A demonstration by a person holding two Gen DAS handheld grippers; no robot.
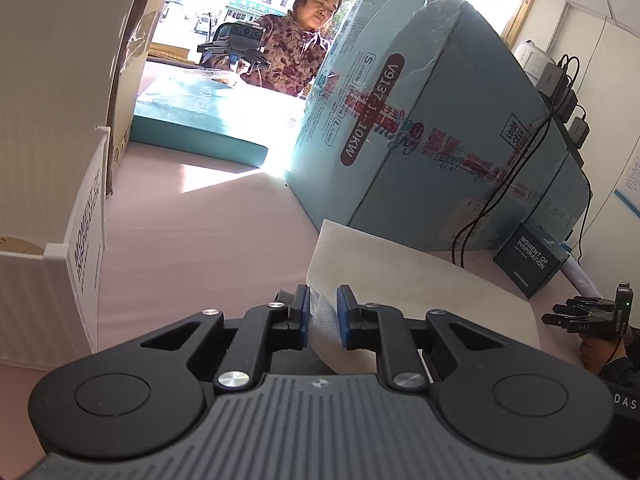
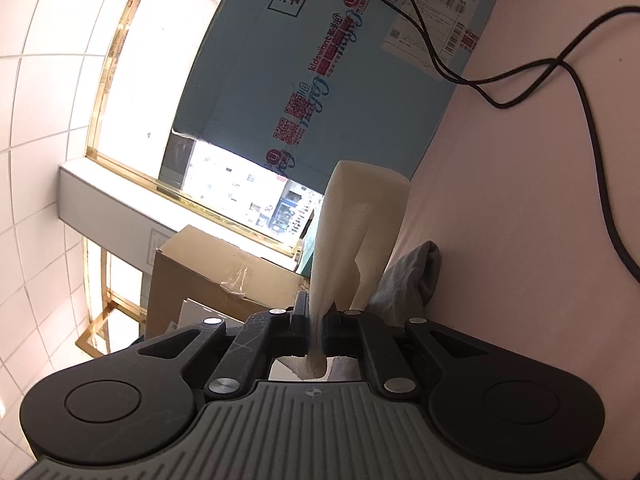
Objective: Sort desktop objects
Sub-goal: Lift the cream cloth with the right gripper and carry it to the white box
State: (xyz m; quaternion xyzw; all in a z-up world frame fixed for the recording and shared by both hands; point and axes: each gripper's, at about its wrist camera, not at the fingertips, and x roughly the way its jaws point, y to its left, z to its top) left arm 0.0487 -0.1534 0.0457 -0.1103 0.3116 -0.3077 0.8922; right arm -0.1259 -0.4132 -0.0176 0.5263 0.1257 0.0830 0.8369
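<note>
White foam sheet (image 2: pixel 360 216) is pinched by right tongs (image 2: pixel 318 330); left tongs (image 1: pixel 323 312), spread around its edge, should be pressed together squarely.

Foam sheet (image 1: pixel 400 276) soft, matt white; teal cardboard box (image 1: pixel 420 120) behind it under glossy tape. Table (image 1: pixel 192 232) beside the sheet matt pink. Gripper (image 1: pixel 323 312) black matt plastic, shiny metal rivets.
</note>
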